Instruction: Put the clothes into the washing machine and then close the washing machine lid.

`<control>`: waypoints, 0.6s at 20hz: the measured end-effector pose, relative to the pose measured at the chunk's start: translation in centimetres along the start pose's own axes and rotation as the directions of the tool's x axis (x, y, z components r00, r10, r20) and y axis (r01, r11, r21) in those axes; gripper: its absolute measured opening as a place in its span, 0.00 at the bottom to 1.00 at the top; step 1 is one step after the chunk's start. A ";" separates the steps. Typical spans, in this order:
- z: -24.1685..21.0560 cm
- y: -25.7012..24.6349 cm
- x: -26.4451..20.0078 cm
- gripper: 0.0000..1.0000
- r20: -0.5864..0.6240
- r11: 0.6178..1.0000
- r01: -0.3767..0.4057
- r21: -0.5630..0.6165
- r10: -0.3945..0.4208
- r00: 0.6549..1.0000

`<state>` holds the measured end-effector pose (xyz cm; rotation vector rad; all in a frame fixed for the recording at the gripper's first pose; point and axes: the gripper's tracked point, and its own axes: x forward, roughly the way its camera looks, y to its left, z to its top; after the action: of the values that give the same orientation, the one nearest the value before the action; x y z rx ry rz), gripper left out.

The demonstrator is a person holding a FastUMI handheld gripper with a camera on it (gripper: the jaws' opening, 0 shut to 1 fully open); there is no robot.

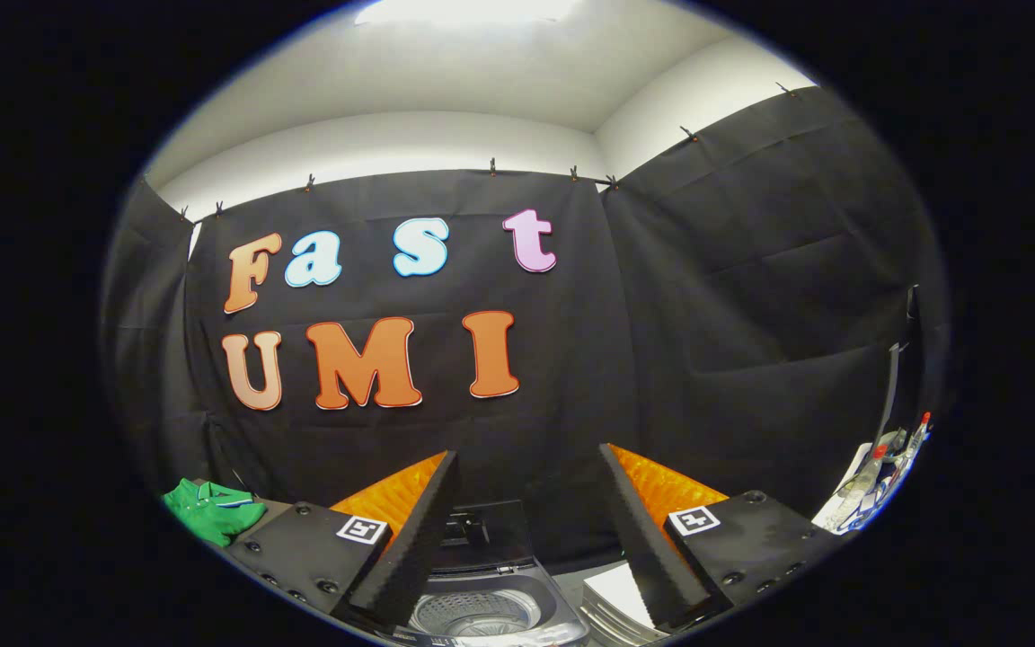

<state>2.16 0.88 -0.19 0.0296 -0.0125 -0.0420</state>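
Gripper [526, 467]: fingers spread wide apart, nothing held, raised above the washing machine [490, 593].
Washing machine: low between the fingers, lid [490, 535] standing open at the rear, perforated drum [474, 613] exposed.
Green garment [212, 509]: crumpled with collar showing, lying well off to the left of the machine, beyond the left finger.
Bottles [886, 458]: clustered far right against the booth wall.

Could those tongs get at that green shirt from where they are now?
Probably yes: the tongs are open and empty, and the green shirt lies uncovered off to their left, beside the open washing machine. They'd have to swing left first.
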 end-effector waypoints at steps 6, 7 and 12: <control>-0.6 1.2 0.1 0.99 -0.012 1.000 0.000 -0.021 0.000 1.000; -0.5 1.4 0.1 0.99 -0.015 1.000 -0.002 -0.016 0.002 1.000; -1.0 4.5 0.6 0.98 -0.031 1.000 -0.031 -0.001 0.031 0.999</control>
<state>2.99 5.41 -1.03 0.0290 0.0184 -0.0106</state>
